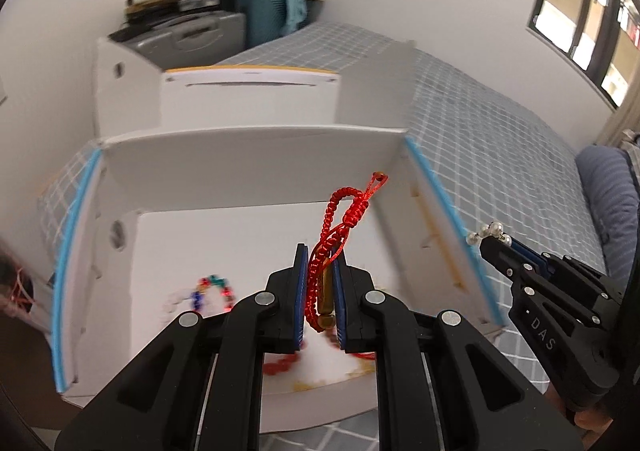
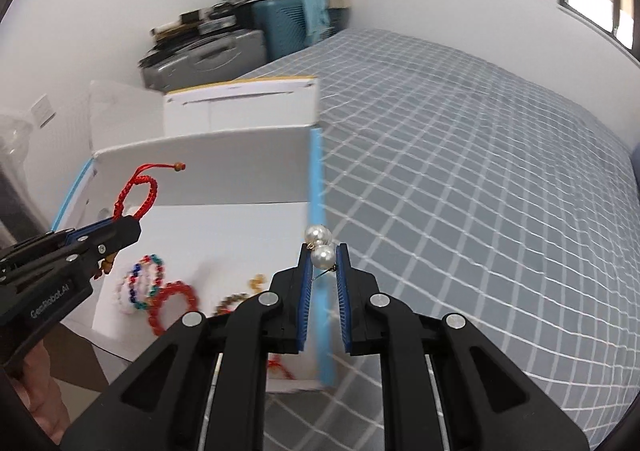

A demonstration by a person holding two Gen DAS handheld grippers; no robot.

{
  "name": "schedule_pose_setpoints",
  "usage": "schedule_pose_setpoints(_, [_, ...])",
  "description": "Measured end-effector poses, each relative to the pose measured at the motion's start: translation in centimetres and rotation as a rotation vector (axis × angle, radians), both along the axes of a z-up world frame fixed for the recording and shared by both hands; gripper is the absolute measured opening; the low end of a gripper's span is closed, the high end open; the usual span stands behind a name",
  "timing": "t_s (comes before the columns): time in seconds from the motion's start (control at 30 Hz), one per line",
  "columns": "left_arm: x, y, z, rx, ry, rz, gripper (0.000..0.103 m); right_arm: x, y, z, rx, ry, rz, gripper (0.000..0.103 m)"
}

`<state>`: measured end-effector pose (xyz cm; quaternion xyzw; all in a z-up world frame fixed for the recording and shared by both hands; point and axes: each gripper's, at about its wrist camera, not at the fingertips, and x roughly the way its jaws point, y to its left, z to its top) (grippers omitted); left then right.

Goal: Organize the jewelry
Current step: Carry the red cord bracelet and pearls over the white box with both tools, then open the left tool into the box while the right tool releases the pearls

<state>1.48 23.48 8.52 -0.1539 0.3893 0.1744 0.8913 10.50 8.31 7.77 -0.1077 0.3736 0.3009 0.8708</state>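
Right now we hold the left gripper (image 1: 320, 291) over the white box (image 1: 248, 159), its blue-padded jaws clamped on a red braided cord bracelet (image 1: 340, 227) with a brass-coloured tube bead (image 1: 325, 297) pinched between the pads. The cord loops rise above the fingertips, and one strand ends in a small bead (image 1: 382, 175) pointing up toward the box's back wall. From the right wrist view the same bracelet (image 2: 136, 191) pokes out of the left gripper (image 2: 120, 229) above the box's left side.

Our right gripper (image 2: 323, 283) sits at the box's right rim, directly over its light-blue edge strip (image 2: 316, 179). Its jaws are closed on pearl earrings (image 2: 320, 247) — two white pearls stacked at the fingertips, with a thin metal post lying between the pads. In the left wrist view the right gripper (image 1: 494, 241) hangs just outside the right wall, above the bedspread, pearls (image 1: 490, 233) at its tip.

On the box floor lie a multicoloured bead bracelet (image 2: 146, 283), a red bead bracelet (image 2: 172, 305) touching it, a brown-toned bead bracelet (image 2: 234, 301) partly hidden behind the right gripper, and a small amber piece (image 2: 258, 281) — too blurred to name further.

The box rests on a blue-grey bedspread with a white grid (image 2: 460, 191). Behind it stands a second white box with a yellow rim (image 2: 240, 107).
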Motion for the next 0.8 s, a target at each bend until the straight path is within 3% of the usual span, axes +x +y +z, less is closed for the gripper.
schedule_pose_setpoints(0.33, [-3.2, 4.6, -2.9, -0.025, 0.063, 0.089, 0.011, -1.8, 5.3, -2.6, -0.046, 0.052, 0.073, 0.011])
schedule_pose_setpoints(0.8, [-3.3, 5.9, -6.2, -0.046, 0.139, 0.091, 0.011, -1.7, 7.7, -5.9, -0.127, 0.117, 0.067, 0.011])
